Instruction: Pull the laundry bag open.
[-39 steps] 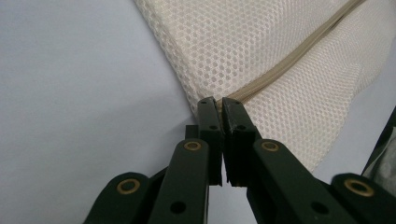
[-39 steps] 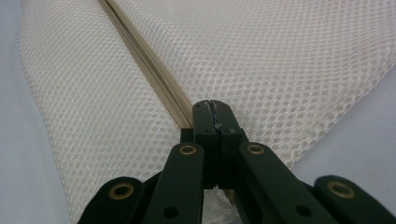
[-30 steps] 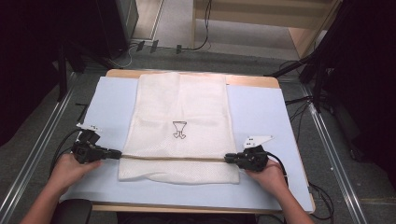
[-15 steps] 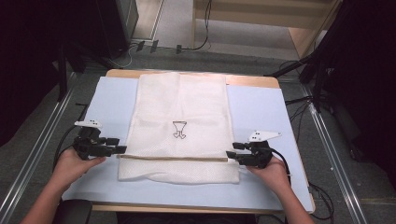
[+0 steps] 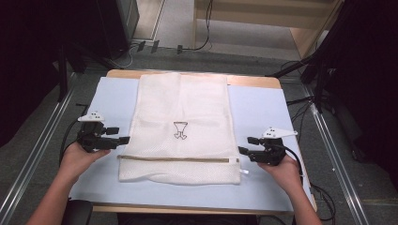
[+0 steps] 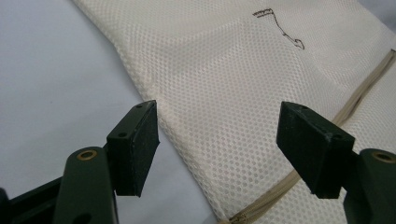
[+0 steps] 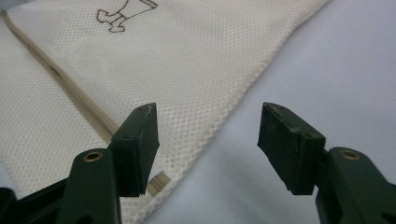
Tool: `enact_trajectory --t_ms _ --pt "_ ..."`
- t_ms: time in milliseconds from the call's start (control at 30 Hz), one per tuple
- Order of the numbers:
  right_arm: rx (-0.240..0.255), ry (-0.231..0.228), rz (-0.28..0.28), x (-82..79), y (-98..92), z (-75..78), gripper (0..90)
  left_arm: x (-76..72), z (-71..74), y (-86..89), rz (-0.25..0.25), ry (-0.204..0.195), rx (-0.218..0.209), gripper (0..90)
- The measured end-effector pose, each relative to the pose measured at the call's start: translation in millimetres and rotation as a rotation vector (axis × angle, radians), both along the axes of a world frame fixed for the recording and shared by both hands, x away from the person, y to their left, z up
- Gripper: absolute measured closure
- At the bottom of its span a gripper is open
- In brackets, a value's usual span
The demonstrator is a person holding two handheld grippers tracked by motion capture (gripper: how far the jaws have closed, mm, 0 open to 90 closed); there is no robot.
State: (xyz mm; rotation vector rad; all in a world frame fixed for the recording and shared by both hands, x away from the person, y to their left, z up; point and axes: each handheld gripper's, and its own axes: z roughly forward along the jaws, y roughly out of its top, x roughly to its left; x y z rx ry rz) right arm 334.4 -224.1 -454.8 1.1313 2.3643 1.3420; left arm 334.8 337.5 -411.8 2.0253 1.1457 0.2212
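A white mesh laundry bag (image 5: 180,126) lies flat along the middle of the table, with a small dark emblem (image 5: 180,130) and a beige zipper (image 5: 176,159) across its near end. My left gripper (image 5: 121,135) hovers just off the bag's left edge; its jaws have just been opening and now stand open, nothing between them. In the left gripper view the mesh bag (image 6: 243,84) lies under the open left gripper (image 6: 217,140). My right gripper (image 5: 247,145) is open beside the bag's right edge, its jaws also just opened; the right gripper view shows the bag's edge (image 7: 219,126) below the empty right gripper (image 7: 208,140).
A pale blue mat (image 5: 263,117) covers the wooden table (image 5: 253,80). Metal rails (image 5: 333,150) run along both sides on the floor, with cables (image 5: 141,47) and dark equipment beyond the far edge. A white zipper pull (image 5: 243,171) sticks out at the bag's near right corner.
Both grippers let go of the bag's zipper ends and opened. Each hand drew outward away from the bag, the right one also lifting a little. The bag now lies flat.
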Motion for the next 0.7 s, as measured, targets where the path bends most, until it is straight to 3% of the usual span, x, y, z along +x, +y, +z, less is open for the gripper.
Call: enact_trajectory --t_ms 267,700 --pt "-0.005 0.003 -0.050 0.2 -13.3 -1.3 34.6 -1.1 -3.1 10.7 0.057 -0.020 -0.007 29.5" --pt "-0.009 0.026 -0.078 2.1 -18.7 -7.6 32.5 3.7 -15.7 17.4 0.093 0.021 -0.004 28.7"
